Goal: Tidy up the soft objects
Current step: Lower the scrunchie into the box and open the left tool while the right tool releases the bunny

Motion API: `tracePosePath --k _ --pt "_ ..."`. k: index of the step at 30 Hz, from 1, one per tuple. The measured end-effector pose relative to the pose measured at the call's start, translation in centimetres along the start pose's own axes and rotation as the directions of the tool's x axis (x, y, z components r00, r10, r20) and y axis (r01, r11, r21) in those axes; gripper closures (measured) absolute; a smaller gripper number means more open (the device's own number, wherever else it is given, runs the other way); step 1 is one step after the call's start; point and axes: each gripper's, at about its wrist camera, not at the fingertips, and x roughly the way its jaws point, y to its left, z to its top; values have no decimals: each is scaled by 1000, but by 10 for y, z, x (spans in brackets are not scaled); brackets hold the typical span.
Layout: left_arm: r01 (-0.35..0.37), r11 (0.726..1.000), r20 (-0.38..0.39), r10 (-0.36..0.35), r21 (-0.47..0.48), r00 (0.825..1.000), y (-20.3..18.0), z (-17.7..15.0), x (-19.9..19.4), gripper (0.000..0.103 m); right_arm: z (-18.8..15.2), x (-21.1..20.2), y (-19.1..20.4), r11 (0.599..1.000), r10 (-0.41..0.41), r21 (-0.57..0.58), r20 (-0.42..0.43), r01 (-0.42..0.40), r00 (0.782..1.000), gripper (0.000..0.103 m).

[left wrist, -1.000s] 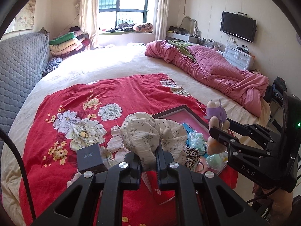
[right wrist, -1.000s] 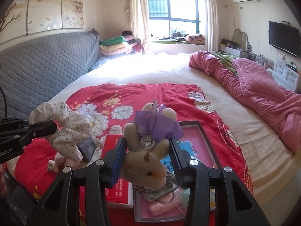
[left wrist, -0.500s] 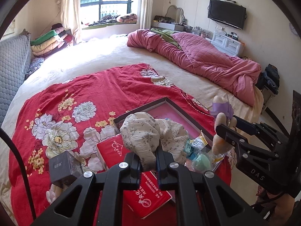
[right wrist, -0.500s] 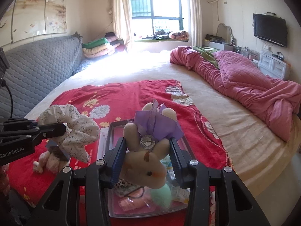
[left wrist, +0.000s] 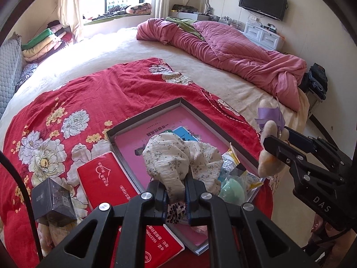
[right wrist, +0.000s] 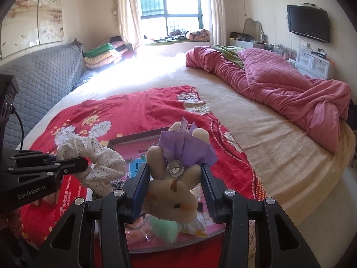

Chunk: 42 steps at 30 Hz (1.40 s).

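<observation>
— Scrunchie (left wrist: 176, 156) pinched in the left gripper (left wrist: 176, 195), bunny (right wrist: 171, 192) clamped in the right gripper (right wrist: 171, 187), both low-centre over the tray (left wrist: 142, 116). Next?

— Probably lower each inside the rim, clear of the packets (left wrist: 232, 163), before letting go.

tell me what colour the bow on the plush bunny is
Purple, a light lilac. The bow on the plush bunny shows best in the right wrist view.

Two black plastic hand-held grippers: left hand-held gripper (left wrist: 176, 195) with silver screws, blue-edged pads, "GenRobot.AI" lettering, black cable; right hand-held gripper (right wrist: 175, 189) with ribbed blue pads, "DAS" marking.
</observation>
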Motion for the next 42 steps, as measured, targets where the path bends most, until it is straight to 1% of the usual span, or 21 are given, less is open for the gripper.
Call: tracePosePath --k 5,9,15,20,27,32,36,38,42 --pt "-1 1000 -29 2 14 1000 -5 -8 15 91 -2 10 4 1000 8 -18 -19 -8 1000 56" --pt "-18 999 -40 20 37 999 -9 -13 26 91 -3 21 6 999 12 -31 -46 -14 999 56" --pt "-26 999 -72 28 31 997 -6 -18 40 91 -5 39 6 999 29 -34 -79 -32 996 56" --pt "-36 999 -83 39 30 996 -3 -21 47 91 -9 58 7 999 24 -39 -119 -29 993 56" --pt "-32 999 -94 34 27 995 -2 -22 54 91 -13 87 2 999 37 -16 -172 -41 984 55" --pt "-35 999 -105 37 28 994 1 -23 59 91 -20 112 0 998 59 18 -237 -57 970 54" --pt "-34 999 -113 37 24 993 3 -23 63 91 -23 122 -3 994 98 67 -252 -84 963 50" --pt "-29 999 -118 31 16 993 5 -23 64 91 -24 124 -5 992 110 84 -258 -91 960 49" --pt "-21 1000 -121 22 4 992 6 -22 66 90 -23 119 -7 990 122 105 -242 -99 963 48"
